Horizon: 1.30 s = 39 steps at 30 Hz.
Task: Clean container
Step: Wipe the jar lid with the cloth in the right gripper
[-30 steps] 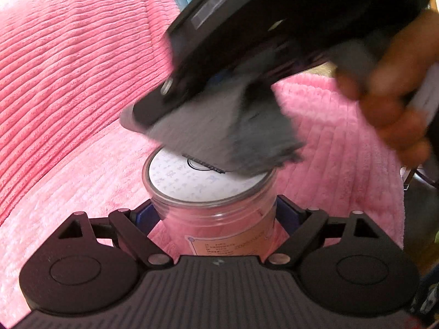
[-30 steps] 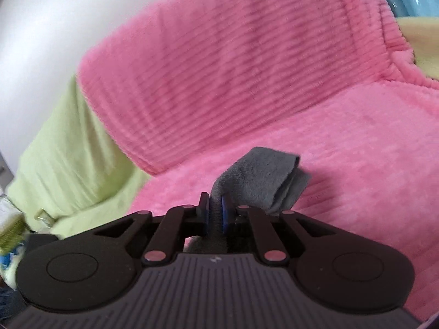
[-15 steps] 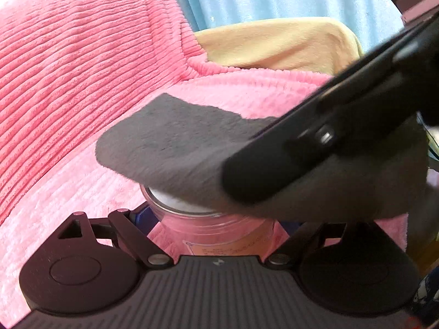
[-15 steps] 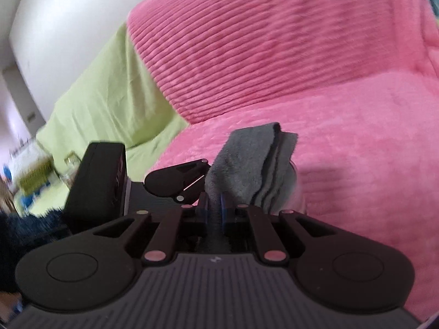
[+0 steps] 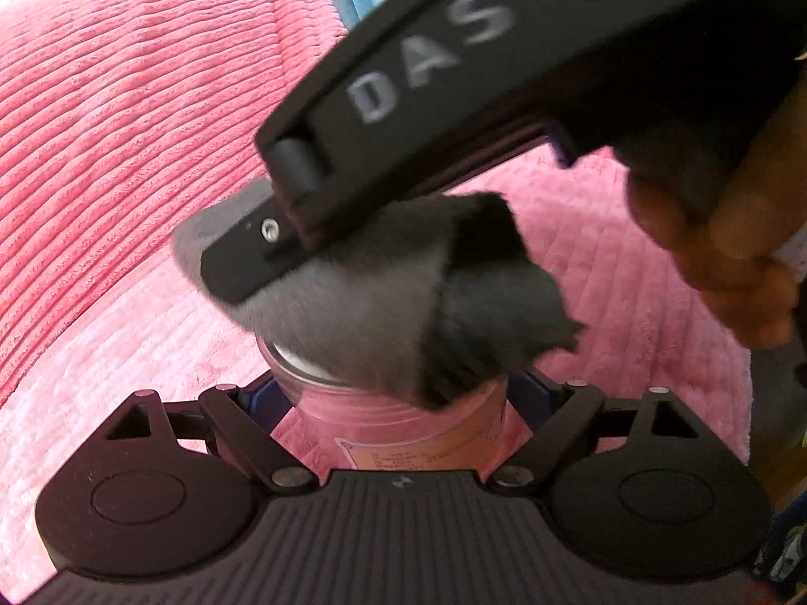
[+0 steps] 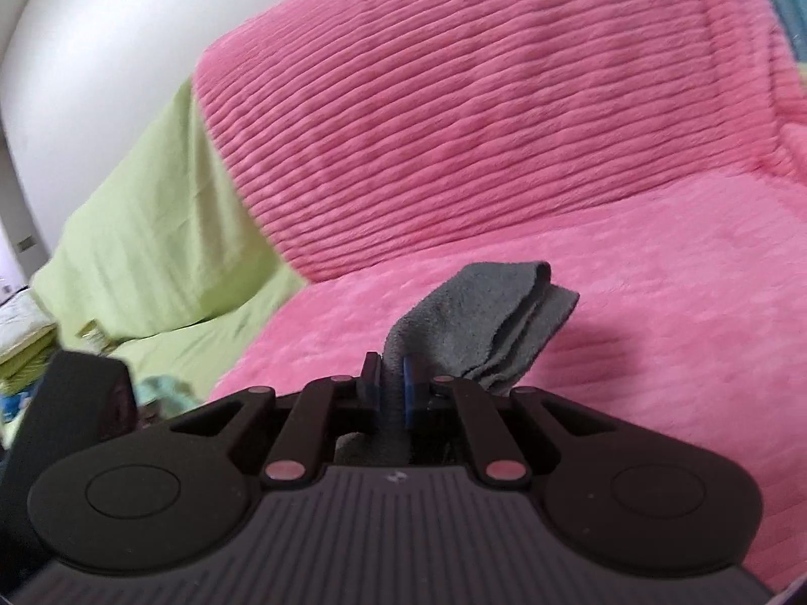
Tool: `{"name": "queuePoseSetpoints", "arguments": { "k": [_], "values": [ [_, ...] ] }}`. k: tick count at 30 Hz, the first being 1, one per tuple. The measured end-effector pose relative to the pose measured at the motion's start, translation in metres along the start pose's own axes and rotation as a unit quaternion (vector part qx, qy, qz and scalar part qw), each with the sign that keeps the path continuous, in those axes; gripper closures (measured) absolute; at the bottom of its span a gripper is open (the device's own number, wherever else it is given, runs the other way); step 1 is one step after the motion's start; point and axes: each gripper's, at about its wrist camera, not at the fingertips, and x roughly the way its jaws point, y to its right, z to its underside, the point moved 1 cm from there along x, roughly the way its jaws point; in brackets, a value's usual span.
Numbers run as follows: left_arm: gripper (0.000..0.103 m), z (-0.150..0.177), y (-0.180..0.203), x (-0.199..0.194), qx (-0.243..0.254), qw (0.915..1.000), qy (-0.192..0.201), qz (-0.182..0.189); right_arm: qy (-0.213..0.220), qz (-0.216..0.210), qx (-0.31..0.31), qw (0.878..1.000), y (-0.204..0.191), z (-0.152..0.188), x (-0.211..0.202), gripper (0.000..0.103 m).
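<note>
Since half a second ago, right tongs (image 6: pixel 391 385) pinching the grey cloth (image 5: pixel 383 302) swing back onto the container (image 5: pixel 403 418), clamped by left tongs (image 5: pixel 398 403).

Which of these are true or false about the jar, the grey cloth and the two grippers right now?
1. The left gripper clamps the clear jar. True.
2. The right gripper is open and empty. False: it is shut on the grey cloth.
3. The cloth covers most of the jar's top. True.
4. The jar stands on a green sheet. False: pink plush fabric lies around it.
</note>
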Motion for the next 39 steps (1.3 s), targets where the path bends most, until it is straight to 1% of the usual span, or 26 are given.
{"name": "queuePoseSetpoints", "arguments": {
  "k": [6,8,9,10,11,13,16,18,20,23,28,32,36,39],
  "values": [
    [0.015,0.001,0.006,-0.002,0.012,0.9999,0.005,-0.005,0.019,0.077,-0.004,0.997,0.003,-0.004,-0.005,0.098],
    [0.015,0.001,0.008,-0.003,0.015,0.9998,0.007,-0.006,0.022,0.105,0.006,0.994,0.008,-0.005,-0.015,0.098],
    [0.015,0.002,0.009,-0.004,0.016,0.9998,0.008,-0.007,0.026,0.111,0.016,0.993,0.01,-0.005,-0.023,0.096],
    [0.015,0.002,0.01,-0.004,0.018,0.9998,0.009,-0.008,0.033,0.11,0.027,0.993,0.013,-0.004,-0.033,0.096],
    [0.015,0.002,0.011,-0.005,0.018,0.9998,0.009,-0.008,0.039,0.098,0.035,0.994,0.015,-0.004,-0.042,0.096],
    [0.015,0.002,0.011,-0.005,0.017,0.9998,0.009,-0.008,0.042,0.048,0.047,0.997,0.015,-0.001,-0.06,0.096],
    [0.015,0.002,0.012,-0.005,0.017,0.9998,0.009,-0.009,0.02,-0.009,0.037,0.999,0.006,0.007,-0.074,0.096],
    [0.015,0.004,0.017,-0.006,0.02,0.9997,0.009,-0.012,-0.006,-0.024,0.027,0.999,0.001,0.011,-0.071,0.096],
    [0.015,0.001,0.013,-0.008,0.02,0.9997,0.01,-0.013,-0.029,-0.029,0.018,0.999,-0.002,0.016,-0.066,0.095],
    [0.015,-0.006,0.01,0.003,0.014,0.9998,0.008,-0.011,-0.036,-0.049,0.03,0.998,-0.002,0.015,-0.059,0.096],
    [0.015,-0.006,0.008,0.005,0.011,0.9998,0.006,-0.013,-0.037,-0.059,-0.004,0.998,-0.014,0.012,-0.037,0.097],
    [0.015,-0.005,0.01,0.003,0.011,0.9998,0.005,-0.015,-0.03,-0.063,-0.02,0.997,-0.014,0.008,-0.026,0.098],
    [0.015,-0.005,0.01,0.004,0.005,0.9999,0.002,-0.015,-0.015,-0.049,-0.023,0.998,-0.011,0.001,-0.012,0.098],
    [0.015,-0.005,0.009,0.005,0.0,0.9999,0.001,-0.014,0.001,-0.025,-0.019,0.999,-0.008,-0.001,-0.006,0.098]
  ]
}}
